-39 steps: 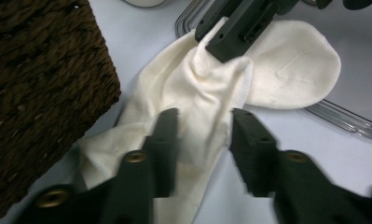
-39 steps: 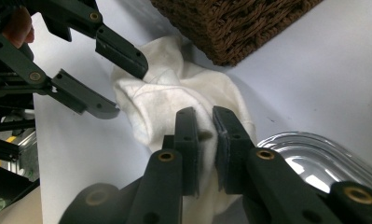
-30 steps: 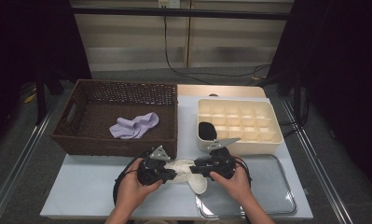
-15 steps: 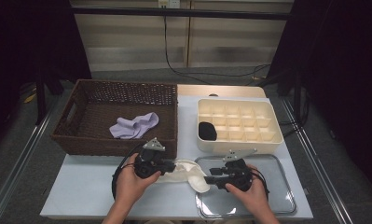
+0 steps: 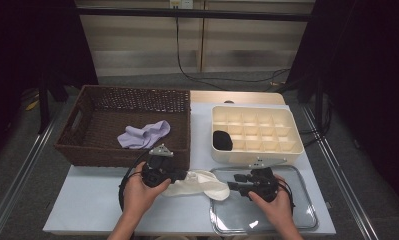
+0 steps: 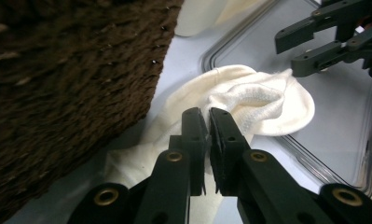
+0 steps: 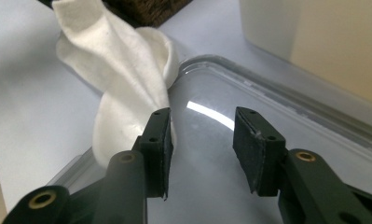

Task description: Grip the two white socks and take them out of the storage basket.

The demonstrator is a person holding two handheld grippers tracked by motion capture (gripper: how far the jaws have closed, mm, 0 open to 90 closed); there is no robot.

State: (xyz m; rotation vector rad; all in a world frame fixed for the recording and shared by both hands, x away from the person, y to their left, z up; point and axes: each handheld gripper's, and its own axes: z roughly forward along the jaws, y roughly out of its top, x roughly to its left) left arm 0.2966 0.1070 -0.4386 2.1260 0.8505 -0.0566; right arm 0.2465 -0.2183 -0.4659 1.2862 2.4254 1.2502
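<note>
Right gripper (image 5: 235, 186) has let go; left gripper (image 5: 181, 174) pinches white sock (image 5: 199, 183).

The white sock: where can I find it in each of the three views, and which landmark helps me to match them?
High view: the white sock lies bottom centre, between the two grippers.
Left gripper view: it is in the middle, above the jaws.
Right gripper view: it is upper left.
Shared landmark: the clear tray, whose rim the sock overlaps.
</note>
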